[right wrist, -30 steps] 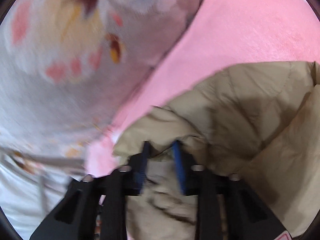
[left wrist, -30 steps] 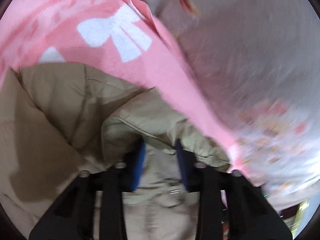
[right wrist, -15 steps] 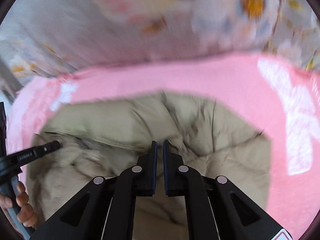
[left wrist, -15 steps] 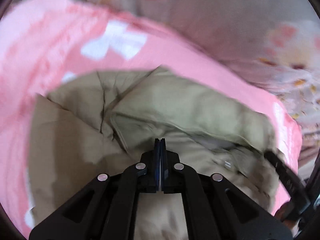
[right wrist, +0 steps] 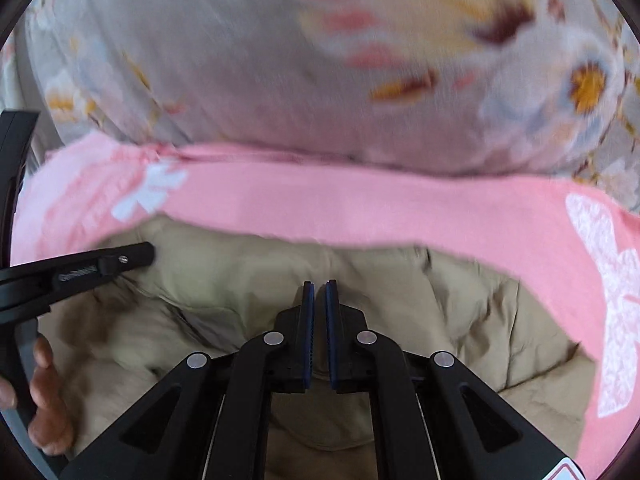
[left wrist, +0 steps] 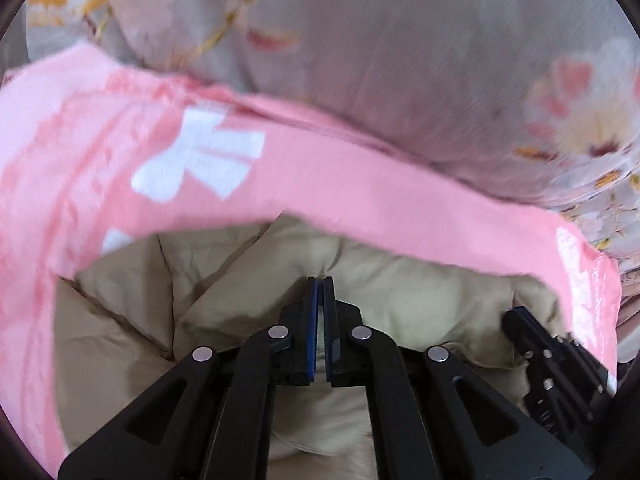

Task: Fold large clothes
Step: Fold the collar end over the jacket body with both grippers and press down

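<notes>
A padded beige jacket (left wrist: 420, 292) lies bunched on a pink blanket (left wrist: 360, 192). The jacket has a matte, quilted shell with soft puffed panels, stitched seams and deep creases. The blanket is smooth and flat-woven, printed with white bow shapes (left wrist: 200, 164); its far edge meets a grey bedspread (left wrist: 400, 60) patterned with blurred pink, yellow and white flowers.

Left tongs (left wrist: 320, 284): clenched. The blue-lined pads stand together with only a thin slit between them, above the jacket's upper fold. Whether any cloth is pinched in that slit cannot be told. In the left wrist view, the right tongs appear at the right edge as a black jointed body over the jacket's right end, near the blanket's corner.

Right tongs (right wrist: 319, 286): clenched. The tips sit close together, a narrow gap showing beige fabric behind; no fold is clearly caught between them. In the right wrist view, the left tongs reach in from the left as a slim black bar whose tip touches or sits just above the jacket's left shoulder area. A hand (right wrist: 48, 400) grips that tool's handle at the lower left.

The jacket fills the near half of both views, between the two tools, its far edge rounded against the pink blanket.
</notes>
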Demonstrator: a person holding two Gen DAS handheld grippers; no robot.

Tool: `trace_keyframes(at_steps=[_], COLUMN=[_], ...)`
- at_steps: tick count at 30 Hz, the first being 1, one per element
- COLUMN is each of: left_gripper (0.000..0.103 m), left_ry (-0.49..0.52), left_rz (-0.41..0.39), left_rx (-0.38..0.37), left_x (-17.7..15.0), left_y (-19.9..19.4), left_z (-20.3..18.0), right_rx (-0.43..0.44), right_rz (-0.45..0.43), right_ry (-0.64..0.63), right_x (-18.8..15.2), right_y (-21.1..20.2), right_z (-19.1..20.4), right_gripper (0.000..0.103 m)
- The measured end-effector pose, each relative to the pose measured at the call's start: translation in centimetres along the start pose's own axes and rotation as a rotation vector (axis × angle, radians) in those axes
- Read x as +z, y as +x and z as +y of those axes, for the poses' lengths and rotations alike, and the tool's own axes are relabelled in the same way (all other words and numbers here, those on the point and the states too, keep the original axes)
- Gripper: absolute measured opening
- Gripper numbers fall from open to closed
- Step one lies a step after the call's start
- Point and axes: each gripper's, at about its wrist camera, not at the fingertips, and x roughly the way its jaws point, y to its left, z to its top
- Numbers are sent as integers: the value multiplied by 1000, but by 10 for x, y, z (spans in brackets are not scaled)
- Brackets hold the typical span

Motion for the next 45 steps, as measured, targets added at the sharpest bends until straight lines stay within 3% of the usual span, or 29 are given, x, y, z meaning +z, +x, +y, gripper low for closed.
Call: trace_keyframes(at_steps=[6,11,38,45], left_gripper=[1,1,1,1], left_ry=[18,50,152,193], left_rz=[1,-32,-71,-69], left_rx=[-38,-7,122,202], left_x=[-23,-32,-34,-38], left_y=[11,13,26,21], left_z=[12,9,-8,-15], right_rx=[4,-53,-6,40], right_rz=[34,31,45,28], right_ry=[29,-15,23,72], right_x=[-20,-24,-22,-25], right_y=[15,22,32,19], right_z=[-7,3,-6,-16], right_gripper=[0,0,0,0])
